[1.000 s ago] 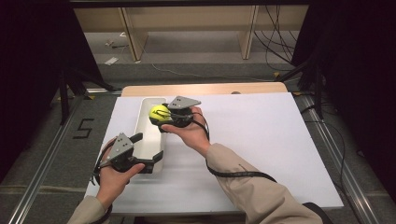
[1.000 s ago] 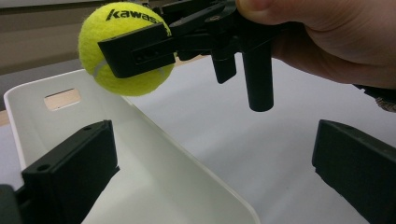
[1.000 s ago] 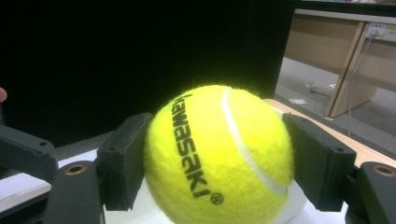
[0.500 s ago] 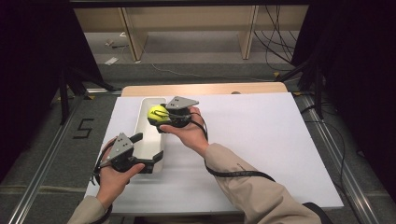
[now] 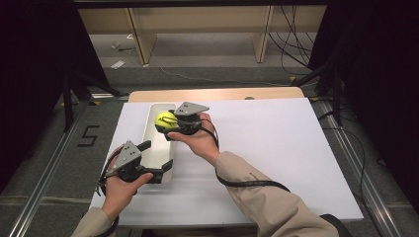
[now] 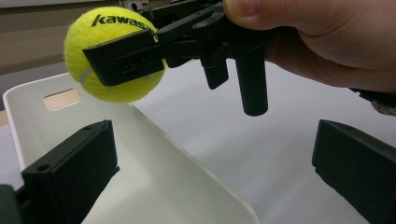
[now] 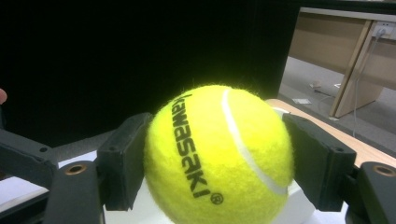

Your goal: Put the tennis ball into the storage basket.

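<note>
A yellow tennis ball (image 5: 165, 117) (image 7: 219, 158) marked "Kawasaki" hangs above the far end of a long white bin (image 5: 152, 109). My right gripper (image 5: 166, 124) (image 7: 217, 140) is shut on the ball, one pad on each side. In the left gripper view the ball (image 6: 112, 70) floats over the bin's back wall (image 6: 28, 107), with the person's hand behind it. My left gripper (image 5: 157, 159) (image 6: 217, 135) stands open at the bin's near end. One of its jaws is inside the bin and the other outside the right wall; nothing is gripped.
A white sheet (image 5: 276, 143) covers the table, with a wooden edge (image 5: 217, 94) at the far side. Left of the table lie a dark floor marked "5" (image 5: 88, 136) and a metal rail. Wooden shelving and cables stand at the back.
My right gripper has drifted slightly to the left with the ball, staying above the bin. The left gripper has not moved.
</note>
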`<state>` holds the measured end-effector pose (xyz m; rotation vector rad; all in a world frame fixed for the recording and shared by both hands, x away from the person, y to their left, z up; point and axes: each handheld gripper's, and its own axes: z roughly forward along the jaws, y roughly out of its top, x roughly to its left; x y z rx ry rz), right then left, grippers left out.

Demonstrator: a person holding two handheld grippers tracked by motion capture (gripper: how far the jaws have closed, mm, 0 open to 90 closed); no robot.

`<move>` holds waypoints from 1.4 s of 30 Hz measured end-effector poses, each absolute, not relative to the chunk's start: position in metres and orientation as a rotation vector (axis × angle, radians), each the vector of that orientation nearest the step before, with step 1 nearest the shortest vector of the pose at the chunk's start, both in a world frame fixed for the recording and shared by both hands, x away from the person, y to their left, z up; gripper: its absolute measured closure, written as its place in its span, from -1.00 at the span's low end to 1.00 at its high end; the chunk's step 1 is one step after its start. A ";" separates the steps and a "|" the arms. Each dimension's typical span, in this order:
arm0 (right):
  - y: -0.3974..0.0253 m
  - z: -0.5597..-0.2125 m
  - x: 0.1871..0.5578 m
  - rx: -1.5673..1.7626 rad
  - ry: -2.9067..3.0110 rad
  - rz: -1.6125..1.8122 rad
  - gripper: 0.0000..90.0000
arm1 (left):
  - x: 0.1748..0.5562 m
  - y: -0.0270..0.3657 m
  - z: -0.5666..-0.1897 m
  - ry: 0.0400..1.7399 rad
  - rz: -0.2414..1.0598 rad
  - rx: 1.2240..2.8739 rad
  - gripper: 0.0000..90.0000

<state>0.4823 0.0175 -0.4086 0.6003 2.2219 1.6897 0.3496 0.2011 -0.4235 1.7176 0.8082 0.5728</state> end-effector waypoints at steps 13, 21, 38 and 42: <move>0.022 -0.409 0.482 0.599 2.231 1.687 -0.38 | 0.349 0.201 -0.423 0.809 0.570 1.716 -1.00; 0.025 -0.410 0.482 0.594 2.237 1.687 -0.38 | 0.349 0.201 -0.423 0.812 0.567 1.714 -1.00; 0.030 -0.412 0.483 0.592 2.246 1.684 -0.38 | 0.349 0.200 -0.424 0.812 0.565 1.709 -1.00; 0.031 -0.413 0.483 0.597 2.247 1.685 -0.38 | 0.349 0.200 -0.423 0.813 0.565 1.710 -1.00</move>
